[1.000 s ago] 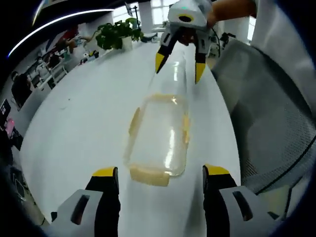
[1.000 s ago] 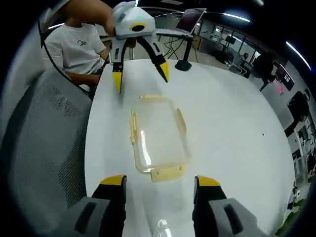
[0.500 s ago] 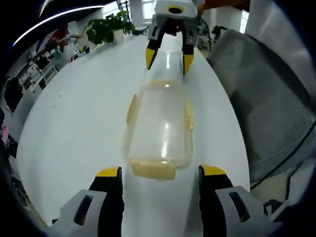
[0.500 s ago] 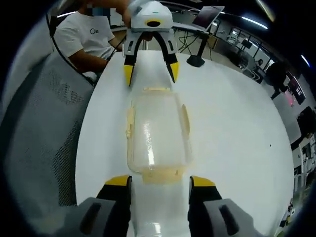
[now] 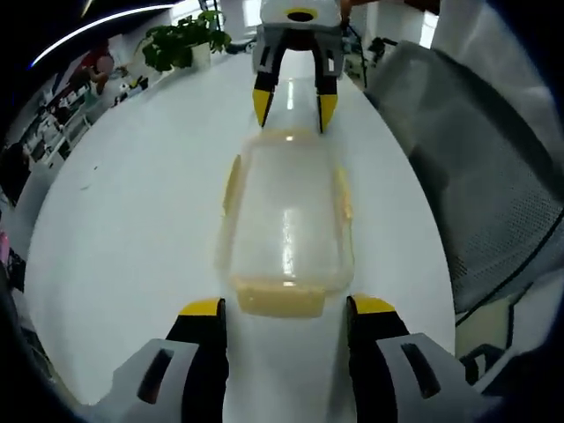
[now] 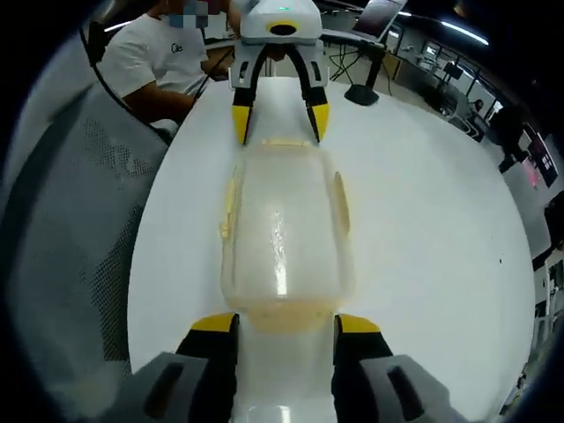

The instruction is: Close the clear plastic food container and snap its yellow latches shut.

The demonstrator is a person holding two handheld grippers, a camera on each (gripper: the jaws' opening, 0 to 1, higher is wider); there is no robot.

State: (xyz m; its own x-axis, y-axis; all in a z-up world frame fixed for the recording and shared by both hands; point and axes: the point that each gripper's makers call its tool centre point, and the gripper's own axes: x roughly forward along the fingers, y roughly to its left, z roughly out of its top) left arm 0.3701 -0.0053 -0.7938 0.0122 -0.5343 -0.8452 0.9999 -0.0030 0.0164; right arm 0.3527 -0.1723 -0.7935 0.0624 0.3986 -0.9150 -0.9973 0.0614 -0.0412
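The clear plastic container (image 5: 286, 220) lies lengthwise on the white table (image 5: 132, 220), lid on top. Its yellow side latches (image 5: 231, 181) stand out from the walls. My left gripper (image 5: 286, 308) is open, its jaws either side of the near end latch (image 5: 282, 298). At the far end my right gripper (image 5: 293, 107) is also open, tips at the other end latch. In the right gripper view the container (image 6: 282, 229) runs away from my open right gripper (image 6: 286, 322), which flanks the end latch (image 6: 286, 315). The left gripper (image 6: 279, 122) faces it from the far end.
A grey mesh chair (image 5: 476, 176) stands along the table's edge, close to the container. A potted plant (image 5: 181, 44) sits at the far end. A person in a white T-shirt (image 6: 154, 57) sits beyond the table. A black stand (image 6: 361, 92) rests on the table.
Both grippers have closed in on the container from opposite ends and lined up with it. Each pair of jaws now sits beside an end latch. The container has stayed put.
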